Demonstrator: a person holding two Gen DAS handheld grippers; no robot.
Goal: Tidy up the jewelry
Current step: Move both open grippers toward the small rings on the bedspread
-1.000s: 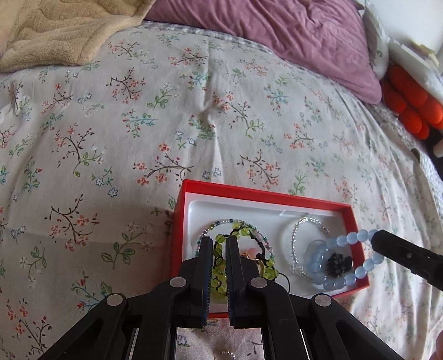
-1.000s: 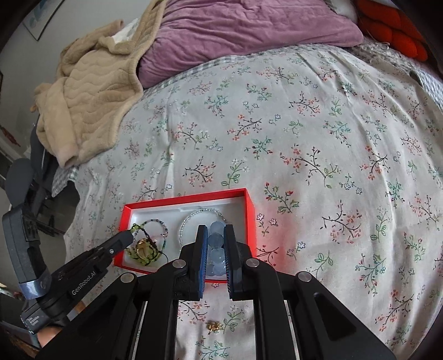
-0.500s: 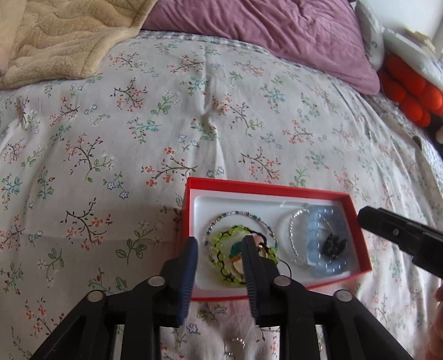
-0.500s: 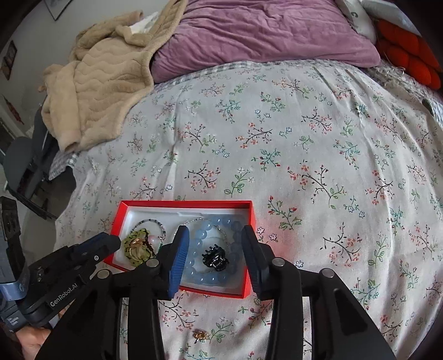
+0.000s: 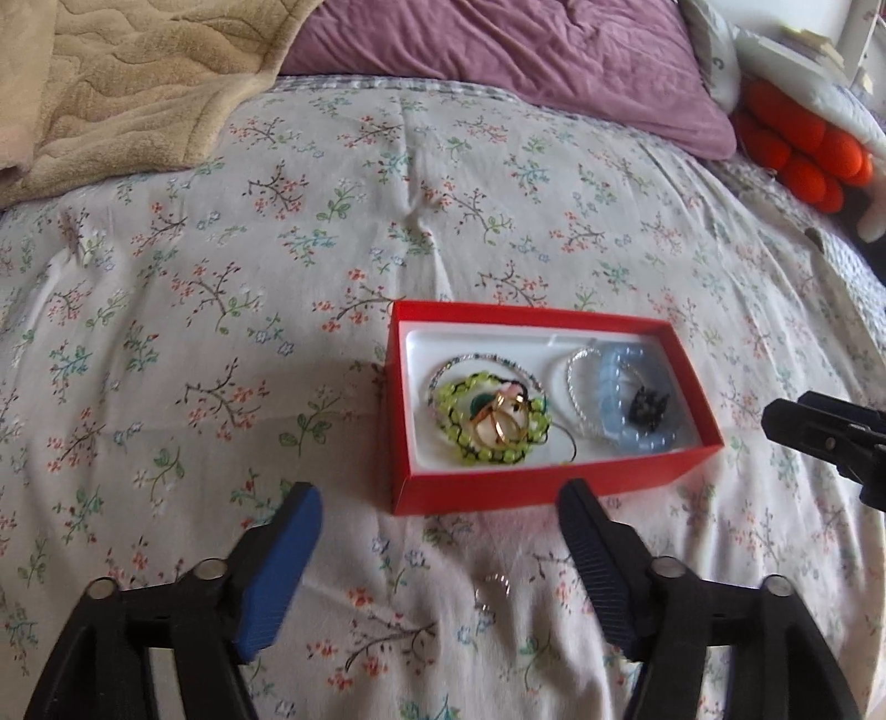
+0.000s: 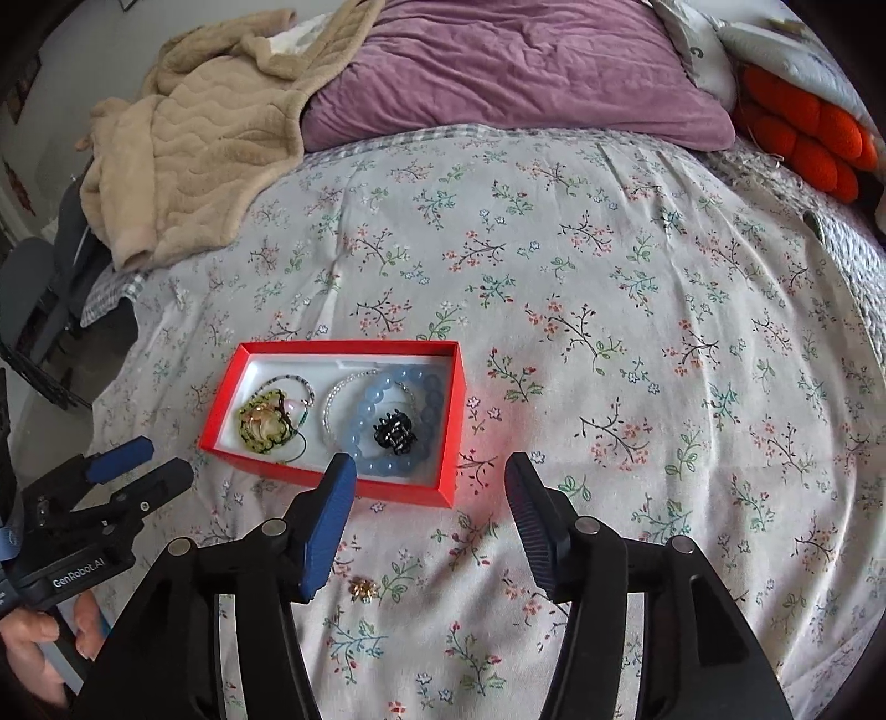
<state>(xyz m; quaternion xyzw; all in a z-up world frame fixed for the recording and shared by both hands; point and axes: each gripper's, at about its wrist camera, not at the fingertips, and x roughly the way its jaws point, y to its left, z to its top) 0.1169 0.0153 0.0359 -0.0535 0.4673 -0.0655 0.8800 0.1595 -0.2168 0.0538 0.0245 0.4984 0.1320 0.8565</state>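
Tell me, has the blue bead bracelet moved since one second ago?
Yes. The blue bead bracelet hung above the red box between the right gripper jaws, which have just been opening; now it lies inside the box.

From the right wrist view I can read one marking: "GenRobot.AI" in white letters on the black body of the left tool [image 6: 141, 462], low at the left edge. On a white pillow [image 6: 695, 52] at the head of the bed there is a dark character like a "G" or "C"; I cannot tell which. Nothing else is legible to me.
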